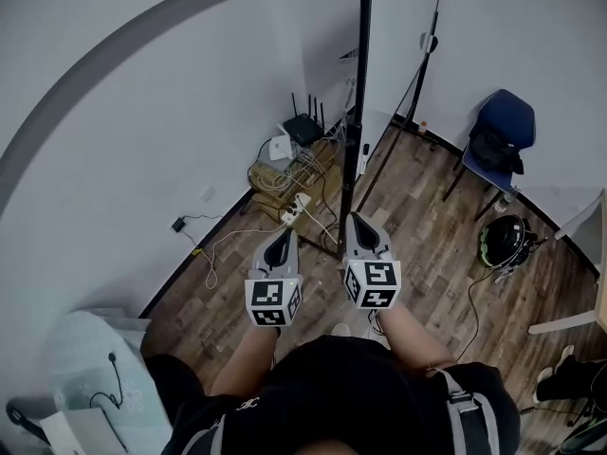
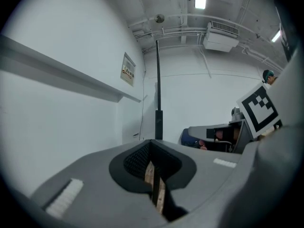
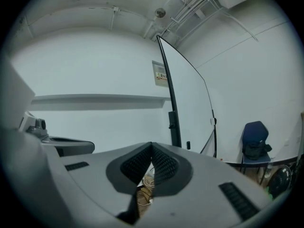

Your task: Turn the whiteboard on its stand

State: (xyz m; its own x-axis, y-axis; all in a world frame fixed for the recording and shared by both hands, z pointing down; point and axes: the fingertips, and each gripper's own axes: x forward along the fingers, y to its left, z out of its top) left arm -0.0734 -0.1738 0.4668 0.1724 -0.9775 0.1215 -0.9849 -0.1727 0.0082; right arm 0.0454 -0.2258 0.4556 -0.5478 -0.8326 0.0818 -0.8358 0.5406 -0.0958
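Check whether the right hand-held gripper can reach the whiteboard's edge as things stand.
Probably yes: the right hand-held gripper points at the whiteboard edge close ahead with nothing between, though its shut jaws must open first.

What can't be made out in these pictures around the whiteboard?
Whiteboard: top cut off by the head view's upper edge.
Stand: foot of its post hidden behind the right gripper, head view.
Wall sign: left gripper view, print too small to read.
Floor cables: head view, too tangled and small to trace.
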